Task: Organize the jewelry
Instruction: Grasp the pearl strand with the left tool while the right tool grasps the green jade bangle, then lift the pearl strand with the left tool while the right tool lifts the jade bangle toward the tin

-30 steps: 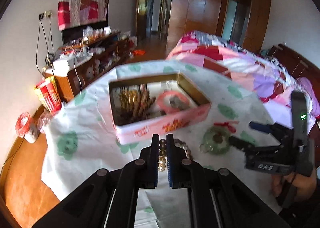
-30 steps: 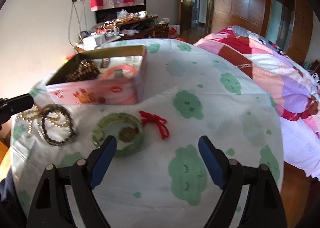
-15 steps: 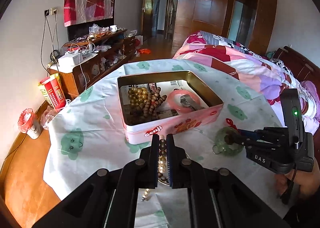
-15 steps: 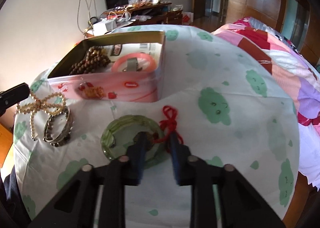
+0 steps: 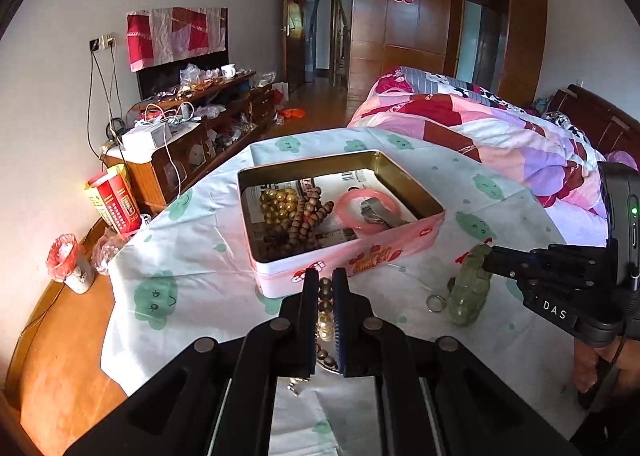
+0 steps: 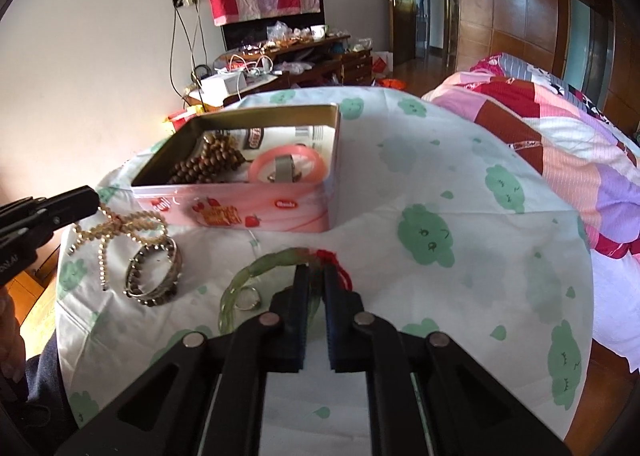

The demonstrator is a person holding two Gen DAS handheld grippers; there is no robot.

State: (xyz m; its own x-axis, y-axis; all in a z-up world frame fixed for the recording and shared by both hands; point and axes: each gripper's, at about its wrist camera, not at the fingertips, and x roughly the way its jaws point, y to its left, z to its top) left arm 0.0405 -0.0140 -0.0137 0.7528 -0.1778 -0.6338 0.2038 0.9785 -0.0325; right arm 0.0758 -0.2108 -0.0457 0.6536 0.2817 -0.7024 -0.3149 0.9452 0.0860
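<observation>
Bracelets: two (image 6: 152, 276) (image 6: 276, 276) out (three (image 5: 296, 216) tinned).

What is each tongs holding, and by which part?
Right tongs: green bangle, pinched on its rim by the red cord. Left tongs: bead strand, mid-strand.

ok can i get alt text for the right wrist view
The right gripper, jaws just closed, pinches a green bangle with a red cord, tilted up off the cloud-print tablecloth. Behind it sits an open pink tin holding beads and a pink bangle; left, the left gripper pinches a pearl strand.
</observation>
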